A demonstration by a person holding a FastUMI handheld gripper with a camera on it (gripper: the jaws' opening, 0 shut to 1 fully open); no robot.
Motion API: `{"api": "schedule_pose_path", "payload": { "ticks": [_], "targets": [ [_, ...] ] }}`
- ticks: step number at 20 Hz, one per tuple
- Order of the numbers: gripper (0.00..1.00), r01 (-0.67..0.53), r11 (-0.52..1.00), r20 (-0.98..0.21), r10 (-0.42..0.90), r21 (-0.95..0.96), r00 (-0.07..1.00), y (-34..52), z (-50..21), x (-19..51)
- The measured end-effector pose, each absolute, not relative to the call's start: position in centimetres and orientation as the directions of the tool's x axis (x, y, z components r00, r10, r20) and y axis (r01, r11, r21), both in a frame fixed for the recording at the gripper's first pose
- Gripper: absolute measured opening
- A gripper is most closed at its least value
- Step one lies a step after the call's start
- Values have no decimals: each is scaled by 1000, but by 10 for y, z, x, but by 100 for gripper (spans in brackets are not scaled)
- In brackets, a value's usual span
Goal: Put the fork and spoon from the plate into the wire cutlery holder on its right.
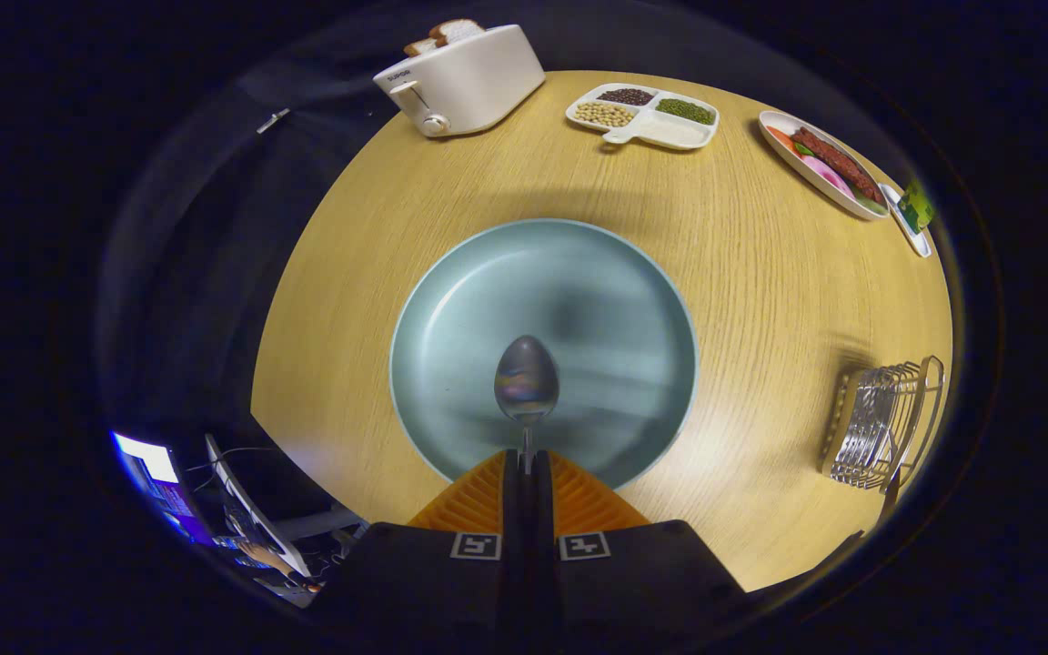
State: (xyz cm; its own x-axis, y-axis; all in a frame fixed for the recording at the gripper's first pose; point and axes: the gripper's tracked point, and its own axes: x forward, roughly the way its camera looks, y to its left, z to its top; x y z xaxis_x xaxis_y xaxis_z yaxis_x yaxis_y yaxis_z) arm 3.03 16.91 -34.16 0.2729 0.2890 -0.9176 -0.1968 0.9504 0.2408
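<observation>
My gripper [527,468] is shut on the handle of a metal spoon [527,380]. The spoon's bowl sticks out just ahead of the fingertips and hangs above a pale blue-green plate [451,300]. Nothing else lies on the plate. The plate sits in the middle of a round wooden table [760,291]. To the plate's right, near the table's edge, stands the wire cutlery holder [879,423]. A dark handle-like piece [890,496] shows at the holder's near side; I cannot tell what it is.
Beyond the plate stand a white toaster [465,82] with bread in it, a white divided tray [642,116] of beans and grains, and an oval dish [820,164] of food at the far right. A desk with screens [160,478] lies below the table's left edge.
</observation>
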Motion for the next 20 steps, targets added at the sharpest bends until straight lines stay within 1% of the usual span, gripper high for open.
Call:
{"api": "schedule_pose_path", "payload": {
  "ticks": [5, 8, 11, 14, 17, 20],
  "targets": [
    [8, -196, 937, -887, 338, 288, 314, 151, -302, 26],
    [8, -182, 923, -867, 381, 338, 320, 140, -273, 18],
    [8, -190, 921, -855, 387, 341, 345, 111, -243, 17],
    [8, -157, 908, -836, 418, 388, 354, 85, -216, 12],
    [8, -127, 921, -839, 388, 368, 380, 40, -200, 11],
    [8, -79, 939, -855, 338, 335, 392, -6, -200, 10]
  ]
}}
